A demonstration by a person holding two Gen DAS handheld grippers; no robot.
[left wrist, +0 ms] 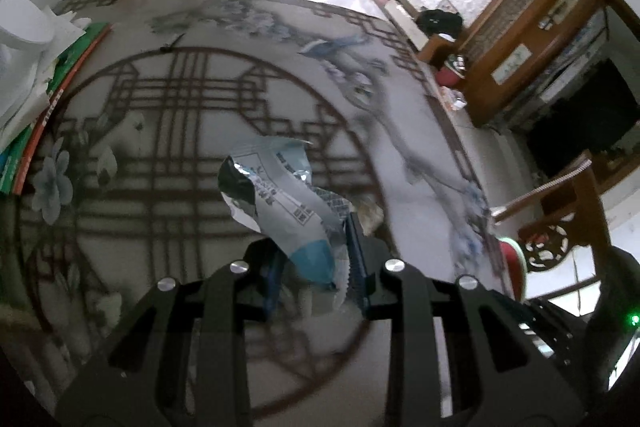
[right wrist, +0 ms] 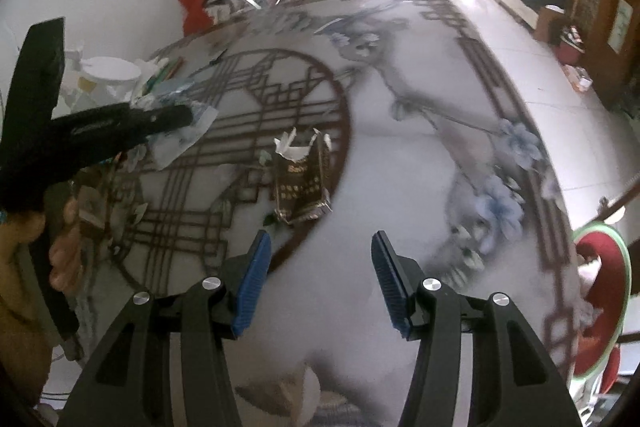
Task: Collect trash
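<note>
My left gripper (left wrist: 316, 267) has its fingers clenched on a crumpled silver and blue wrapper (left wrist: 276, 199); the lower teal end of the wrapper sits pinched between the 2 blue pads, and the rest twists up and away from them, held above the bench (left wrist: 200, 131). My right gripper (right wrist: 320, 283) has its fingers released, spread wide with nothing between the pads, hovering over the pale patterned cover of the bench (right wrist: 400, 167). Straight ahead of those fingers, near but apart from them, a torn dark brown packet (right wrist: 302, 183) lies on the bench, its ragged white-edged open end pointing away from me, on the rim of the big brown circle in the pattern. In the right view the left gripper (right wrist: 120, 127) reaches in from the left edge, with the wrapper (right wrist: 188, 131) at its tip. Further left on the bench I see a stack of books (left wrist: 44, 107) with a white round thing (left wrist: 24, 23) on top. Off the right edge of the bench a red seat with a green rim (right wrist: 600, 291) stands on the floor.
</note>
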